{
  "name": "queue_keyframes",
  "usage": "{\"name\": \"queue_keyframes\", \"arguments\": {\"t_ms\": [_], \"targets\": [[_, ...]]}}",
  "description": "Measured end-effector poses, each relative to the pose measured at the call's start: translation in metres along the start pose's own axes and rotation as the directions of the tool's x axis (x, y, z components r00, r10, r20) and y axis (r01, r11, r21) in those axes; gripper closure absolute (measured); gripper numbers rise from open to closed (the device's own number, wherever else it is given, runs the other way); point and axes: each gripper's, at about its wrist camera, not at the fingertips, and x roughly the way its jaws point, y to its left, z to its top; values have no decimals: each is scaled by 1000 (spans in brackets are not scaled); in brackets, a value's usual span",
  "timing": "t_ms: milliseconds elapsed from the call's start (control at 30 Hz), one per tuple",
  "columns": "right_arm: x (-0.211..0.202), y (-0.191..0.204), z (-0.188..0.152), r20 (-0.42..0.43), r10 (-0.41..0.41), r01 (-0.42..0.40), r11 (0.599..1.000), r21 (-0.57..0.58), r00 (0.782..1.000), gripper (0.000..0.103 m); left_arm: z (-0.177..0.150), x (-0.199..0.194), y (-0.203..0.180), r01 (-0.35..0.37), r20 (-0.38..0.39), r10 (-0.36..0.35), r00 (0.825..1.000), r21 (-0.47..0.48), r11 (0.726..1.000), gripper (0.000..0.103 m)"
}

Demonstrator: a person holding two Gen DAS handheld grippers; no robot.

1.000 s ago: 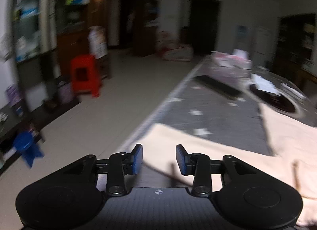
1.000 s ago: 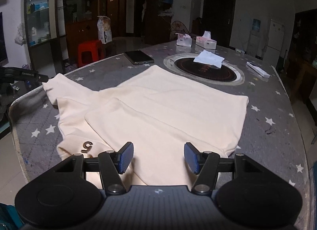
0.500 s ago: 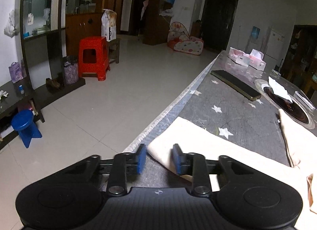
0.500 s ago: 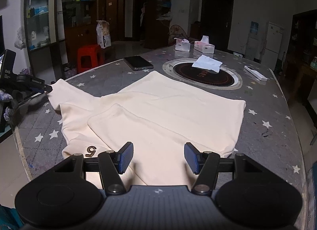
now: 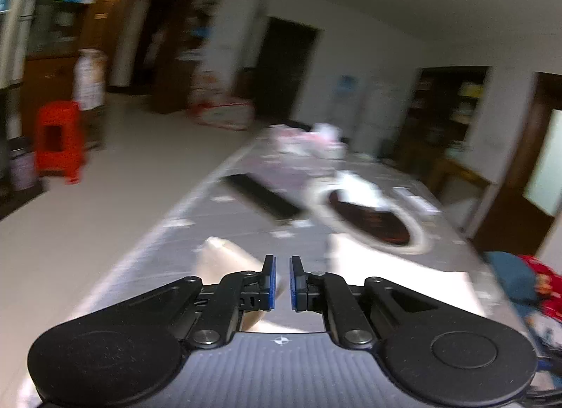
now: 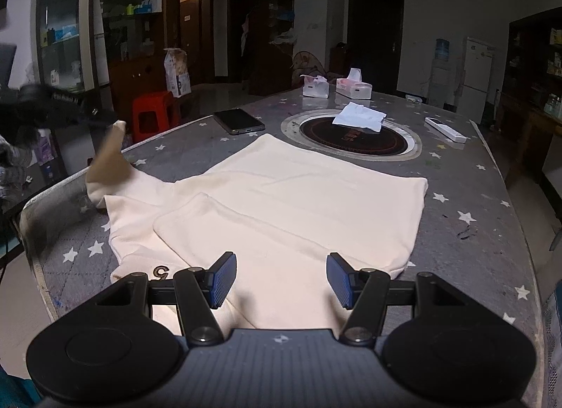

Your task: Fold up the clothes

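A cream garment (image 6: 288,204) lies spread on the grey star-patterned table (image 6: 470,232), with one sleeve folded across its front. Its other sleeve (image 6: 109,162) at the left edge is lifted up off the table, pinched by my left gripper (image 6: 102,118). In the blurred left wrist view the left gripper (image 5: 282,283) has its pads nearly together, with the cream sleeve (image 5: 228,264) hanging just below and left of them. My right gripper (image 6: 279,279) is open and empty, hovering over the garment's near hem.
A phone (image 6: 239,120), a round black hotplate (image 6: 351,135) with a white cloth on it, two tissue boxes (image 6: 337,86) and a white remote (image 6: 445,129) sit on the far half of the table. A red stool (image 6: 152,116) stands on the floor at left.
My left gripper closed on the sleeve's end and lifted it off the table, swinging right. The right gripper stayed open over the hem, shifting only slightly.
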Motion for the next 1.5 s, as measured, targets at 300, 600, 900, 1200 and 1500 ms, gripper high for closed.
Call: {"name": "queue_keyframes", "arguments": {"t_ms": [300, 600, 900, 1200, 1500], "targets": [[-11, -13, -6, 19, -22, 22, 999, 44, 1000, 45, -9, 8, -96, 289, -58, -284, 957, 141, 947, 94], [-10, -16, -7, 22, -3, 2, 999, 48, 1000, 44, -57, 18, -78, 79, -90, -51, 995, 336, 938, 72], [1, -9, -6, 2, 21, -21, 999, 38, 1000, 44, -60, 35, -23, -159, -62, 189, 980, 330, 930, 63], [4, -2, -3, -12, 27, -26, 999, 23, 1000, 44, -61, 59, 6, -178, -135, 224, 965, 291, 940, 64], [1, -2, -1, 0, 22, -22, 1000, 22, 1000, 44, -45, 54, 9, -104, -142, 135, 981, 206, 973, 97]]}}
